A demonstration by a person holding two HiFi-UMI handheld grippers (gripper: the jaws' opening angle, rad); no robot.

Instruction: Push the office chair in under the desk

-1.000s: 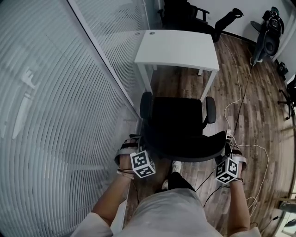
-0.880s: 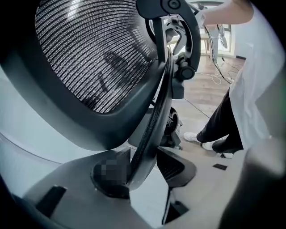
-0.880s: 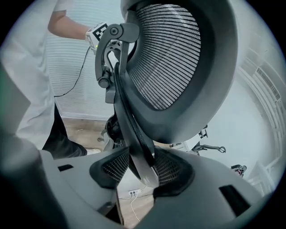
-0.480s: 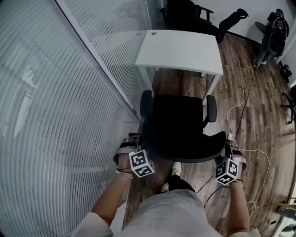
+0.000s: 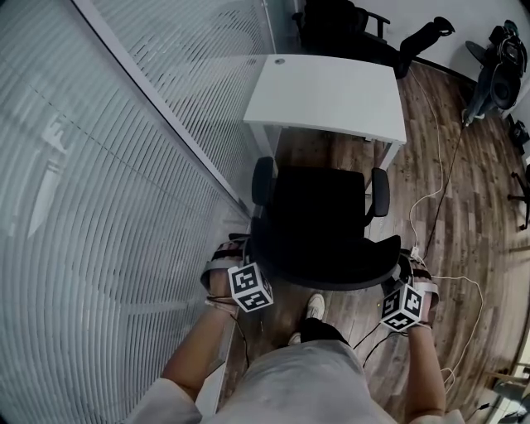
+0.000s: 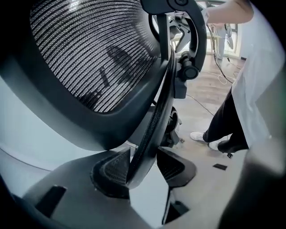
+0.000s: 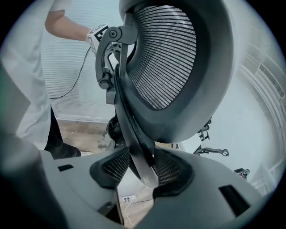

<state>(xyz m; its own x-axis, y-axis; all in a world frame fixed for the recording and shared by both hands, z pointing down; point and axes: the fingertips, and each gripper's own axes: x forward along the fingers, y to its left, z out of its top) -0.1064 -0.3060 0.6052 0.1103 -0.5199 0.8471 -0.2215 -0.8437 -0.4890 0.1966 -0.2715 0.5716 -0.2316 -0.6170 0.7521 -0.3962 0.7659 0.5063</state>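
The office chair (image 5: 319, 224) is seen on the wooden floor (image 5: 464, 207), facing the white desk (image 5: 331, 91), with its mesh backrest (image 6: 94, 53) turned toward the person. The front of the seat is placed close to the desk's near edge, between the two front legs; most of the seat and both armrests are left clear of the tabletop. A glass partition with blinds (image 5: 108, 190) is seen along the chair's left side, close to the left armrest.

The left gripper (image 6: 143, 167) is clenched on the backrest's left edge: the dark rim is caught between the ribbed pads (image 6: 111, 172), the left pad being pressed flat against it and the right pad being met by it near the tip. The right gripper (image 7: 140, 167) is clamped on the opposite edge of the backrest, where the rim is squeezed from both sides by its pads (image 7: 172, 172). Both tools are held at about the same height, one at each side of the backrest.

A white shoe (image 5: 315, 306) is planted just behind the chair, between the two grippers. White cables (image 5: 431, 199) are trailed over the floor to the right of the chair, and another dark chair (image 5: 344, 25) is seen beyond the desk
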